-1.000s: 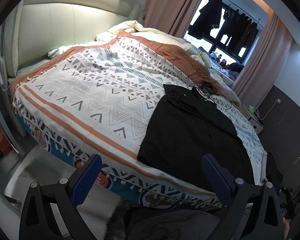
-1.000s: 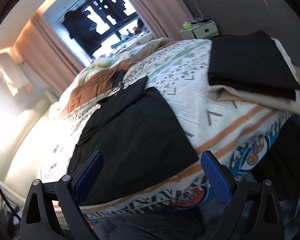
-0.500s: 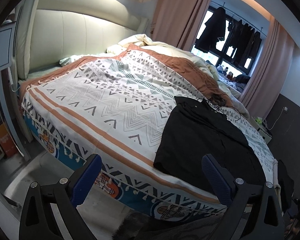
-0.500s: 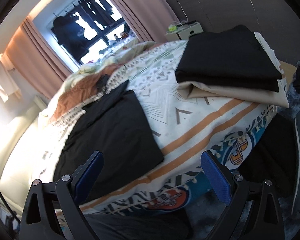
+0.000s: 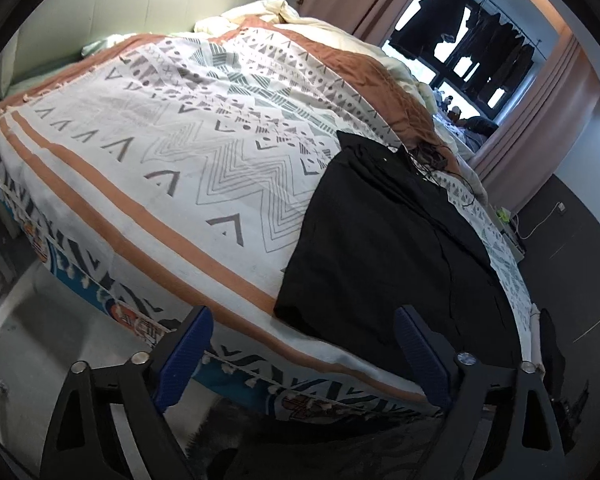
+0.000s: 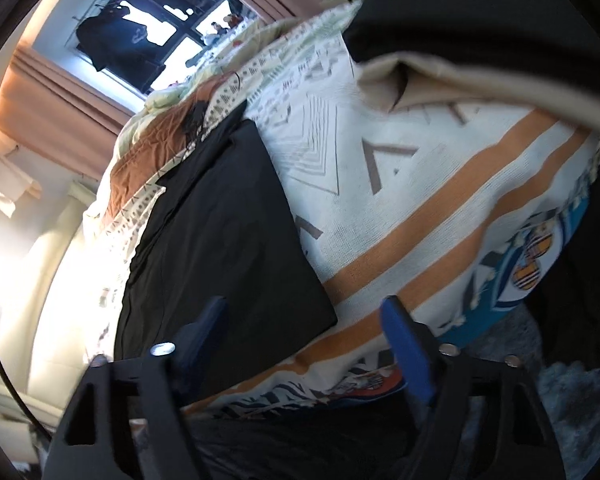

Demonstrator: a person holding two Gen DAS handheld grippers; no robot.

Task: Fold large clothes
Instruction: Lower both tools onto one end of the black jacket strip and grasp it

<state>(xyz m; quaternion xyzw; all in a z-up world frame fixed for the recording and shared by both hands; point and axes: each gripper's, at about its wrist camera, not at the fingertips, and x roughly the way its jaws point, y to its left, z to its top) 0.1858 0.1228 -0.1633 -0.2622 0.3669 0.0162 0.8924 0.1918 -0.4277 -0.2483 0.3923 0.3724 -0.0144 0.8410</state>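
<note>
A large black garment (image 5: 395, 248) lies spread flat on the patterned bedspread (image 5: 188, 148), its lower hem near the bed's front edge. It also shows in the right wrist view (image 6: 220, 232). My left gripper (image 5: 300, 352) is open and empty, just in front of the bed edge by the garment's lower left corner. My right gripper (image 6: 303, 340) is open and empty, low over the garment's lower right corner (image 6: 319, 316).
A folded black garment (image 6: 479, 12) on a folded beige one (image 6: 459, 80) sits at the bed's right corner. A crumpled duvet (image 5: 284, 20) lies at the bed's far end. Curtains (image 5: 539, 112) and a window with hanging clothes (image 5: 471, 48) are behind. Floor lies below the left gripper.
Both grippers have moved closer to the bed's front edge and the black garment's lower corners. The right view has tilted and shifted toward the garment. Both stayed open.
</note>
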